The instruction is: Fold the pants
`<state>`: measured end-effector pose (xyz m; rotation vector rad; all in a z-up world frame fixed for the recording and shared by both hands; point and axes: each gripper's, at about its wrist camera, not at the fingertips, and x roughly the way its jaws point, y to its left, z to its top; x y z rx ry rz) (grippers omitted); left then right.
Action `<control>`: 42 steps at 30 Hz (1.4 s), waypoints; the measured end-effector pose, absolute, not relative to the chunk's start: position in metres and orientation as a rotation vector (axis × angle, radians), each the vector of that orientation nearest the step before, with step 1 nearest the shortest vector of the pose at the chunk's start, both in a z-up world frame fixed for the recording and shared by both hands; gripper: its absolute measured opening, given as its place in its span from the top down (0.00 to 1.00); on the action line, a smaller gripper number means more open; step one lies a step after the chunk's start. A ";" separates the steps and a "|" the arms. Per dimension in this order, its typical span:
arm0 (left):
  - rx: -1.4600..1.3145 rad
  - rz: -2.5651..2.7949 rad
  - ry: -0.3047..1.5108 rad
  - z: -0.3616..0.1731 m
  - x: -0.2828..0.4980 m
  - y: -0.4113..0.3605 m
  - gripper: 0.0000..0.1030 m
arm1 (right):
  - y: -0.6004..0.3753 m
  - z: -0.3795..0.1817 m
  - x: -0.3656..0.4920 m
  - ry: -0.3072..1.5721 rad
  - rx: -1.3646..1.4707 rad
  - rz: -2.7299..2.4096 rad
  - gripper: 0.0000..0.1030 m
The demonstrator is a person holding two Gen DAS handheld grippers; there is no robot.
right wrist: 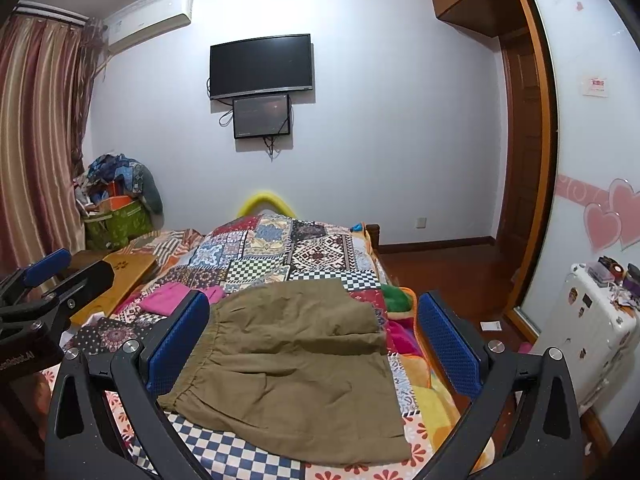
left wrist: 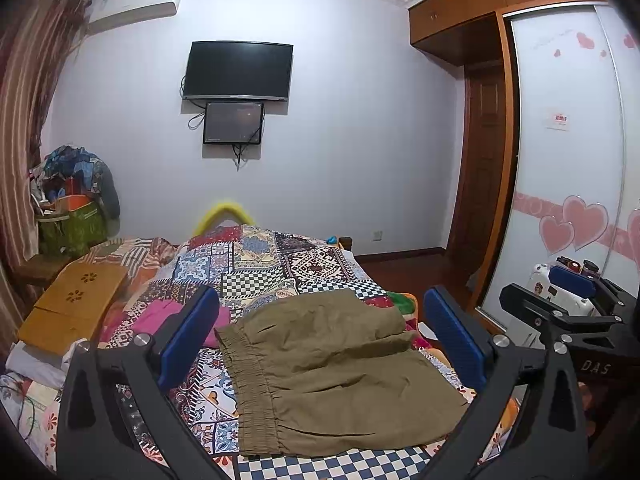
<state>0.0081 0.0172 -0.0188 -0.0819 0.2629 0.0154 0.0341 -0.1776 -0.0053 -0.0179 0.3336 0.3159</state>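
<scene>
Far left: striped curtain (right wrist: 36, 128), with a heap of bags and clothes (left wrist: 74, 204) at its foot, and a wooden lap desk (left wrist: 72, 304) lying on the left edge of the bed

Left gripper (left wrist: 320, 340) raised above the near end of the bed, levelled forward, jaws spread wide and released, nothing between the blue pads (left wrist: 188, 336); seen also at the left edge of the right wrist view (right wrist: 44, 280), tilted, likewise apart

Pink garment (right wrist: 172, 298) on the patchwork quilt (right wrist: 280, 248), just left of and beyond the khaki pants (left wrist: 332, 372)

Pants lying flat on the near middle of the quilt, folded into a compact block, elastic waistband (left wrist: 252, 384) toward the left, a doubled layer on the far half

Right gripper (right wrist: 316, 344) held over the same spot, pointing along the bed, jaws wide and unclenched, gripping nothing, pants visible in the gap below; in the left wrist view appearing at the right (left wrist: 568, 296), beside the left one and apart from it

On the far wall, a television (right wrist: 260, 66) above a smaller screen (right wrist: 262, 116); far right, a sliding wardrobe door (left wrist: 568, 152) with pink hearts and a white suitcase (right wrist: 588, 328) on the floor
</scene>
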 end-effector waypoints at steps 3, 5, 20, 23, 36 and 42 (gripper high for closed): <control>-0.088 0.019 0.265 -0.020 0.009 0.019 0.00 | -0.178 -0.004 0.035 0.334 -0.020 0.322 0.00; -0.092 0.020 0.266 -0.021 0.008 0.020 0.00 | -0.178 -0.003 0.036 0.335 -0.022 0.326 0.00; -0.101 0.032 0.274 -0.022 0.009 0.026 0.00 | -0.174 -0.004 0.038 0.338 -0.026 0.336 0.00; -0.101 0.033 0.274 -0.021 0.010 0.026 0.00 | -0.174 -0.004 0.038 0.339 -0.026 0.336 0.00; -0.101 0.035 0.274 -0.020 0.010 0.026 0.00 | -0.172 -0.003 0.037 0.338 -0.026 0.338 0.00; -0.101 0.038 0.274 -0.020 0.009 0.025 0.00 | -0.169 -0.004 0.036 0.338 -0.025 0.342 0.00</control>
